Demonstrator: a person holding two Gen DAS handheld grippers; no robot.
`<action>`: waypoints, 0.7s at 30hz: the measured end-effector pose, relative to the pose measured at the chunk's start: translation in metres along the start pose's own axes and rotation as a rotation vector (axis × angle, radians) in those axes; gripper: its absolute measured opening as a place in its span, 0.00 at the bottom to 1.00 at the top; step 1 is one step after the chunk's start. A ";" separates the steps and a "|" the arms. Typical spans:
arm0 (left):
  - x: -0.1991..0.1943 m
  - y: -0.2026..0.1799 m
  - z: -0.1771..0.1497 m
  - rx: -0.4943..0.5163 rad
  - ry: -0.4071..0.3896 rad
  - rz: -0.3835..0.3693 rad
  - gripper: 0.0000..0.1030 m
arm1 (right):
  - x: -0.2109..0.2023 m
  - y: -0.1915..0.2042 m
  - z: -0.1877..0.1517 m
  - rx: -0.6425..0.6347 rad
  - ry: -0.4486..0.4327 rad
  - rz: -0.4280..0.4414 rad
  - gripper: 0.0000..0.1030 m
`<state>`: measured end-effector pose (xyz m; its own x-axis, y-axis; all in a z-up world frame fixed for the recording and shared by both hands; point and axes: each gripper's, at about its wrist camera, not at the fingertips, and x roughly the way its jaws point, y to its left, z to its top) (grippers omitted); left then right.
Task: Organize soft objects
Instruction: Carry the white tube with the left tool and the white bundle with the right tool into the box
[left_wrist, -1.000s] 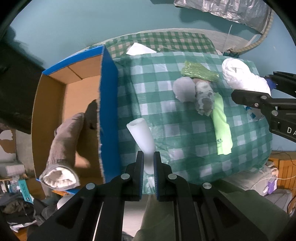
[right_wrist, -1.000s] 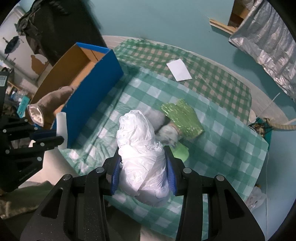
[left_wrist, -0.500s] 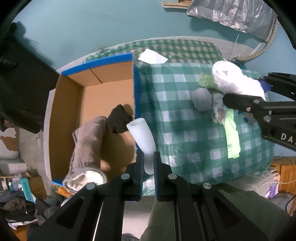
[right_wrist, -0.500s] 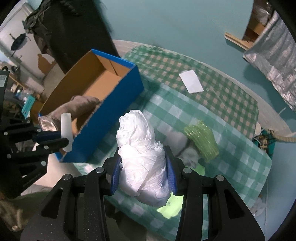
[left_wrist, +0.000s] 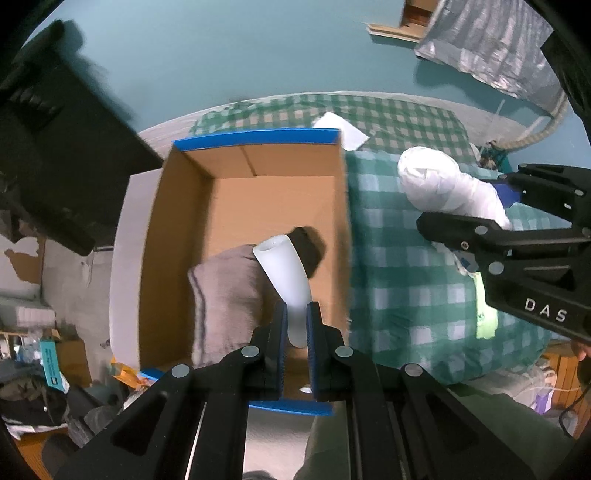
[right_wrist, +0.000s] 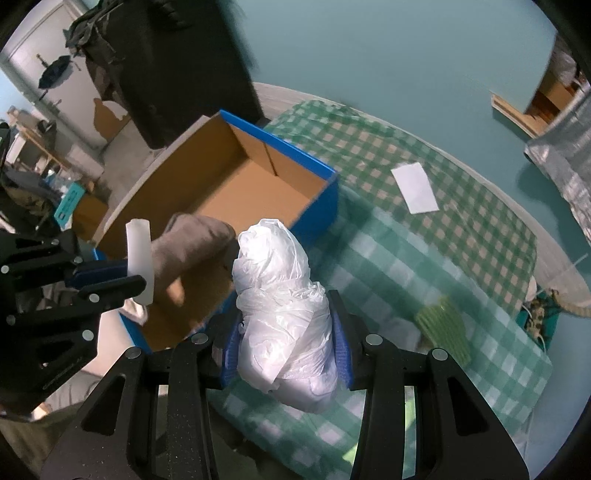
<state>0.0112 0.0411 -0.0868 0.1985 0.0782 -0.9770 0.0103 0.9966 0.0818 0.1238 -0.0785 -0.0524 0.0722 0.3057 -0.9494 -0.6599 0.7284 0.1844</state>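
My left gripper (left_wrist: 296, 325) is shut on a white foam tube (left_wrist: 284, 273) and holds it above the open blue-edged cardboard box (left_wrist: 258, 195); the tube also shows in the right wrist view (right_wrist: 139, 258). A grey-brown sock (left_wrist: 225, 295) and a black item (left_wrist: 308, 247) lie in the box. My right gripper (right_wrist: 286, 343) is shut on a crumpled white plastic bag (right_wrist: 284, 306), held above the green checked cloth (right_wrist: 388, 266) just right of the box (right_wrist: 236, 184). The bag also shows in the left wrist view (left_wrist: 443, 184).
A sparkly green item (right_wrist: 443, 328) and a lime green strip (left_wrist: 485, 317) lie on the cloth. A white paper (right_wrist: 415, 188) lies farther back. A black cabinet (left_wrist: 55, 155) stands left of the box. Clutter lies on the floor at the lower left.
Both grippers have moved left towards the box. The foam tube, over the cloth a second ago, is now over the box interior. The bag has come up beside the box's right wall.
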 end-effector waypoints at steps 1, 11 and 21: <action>0.001 0.005 0.001 -0.006 0.000 0.003 0.10 | 0.002 0.003 0.004 -0.003 0.001 0.005 0.41; 0.017 0.051 0.009 -0.079 0.021 0.001 0.10 | 0.033 0.031 0.038 -0.025 0.020 0.048 0.41; 0.042 0.075 0.015 -0.120 0.061 -0.014 0.10 | 0.064 0.044 0.060 -0.007 0.054 0.054 0.41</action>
<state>0.0346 0.1189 -0.1190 0.1396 0.0626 -0.9882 -0.1056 0.9933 0.0480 0.1439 0.0098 -0.0899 -0.0038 0.3106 -0.9505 -0.6673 0.7071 0.2337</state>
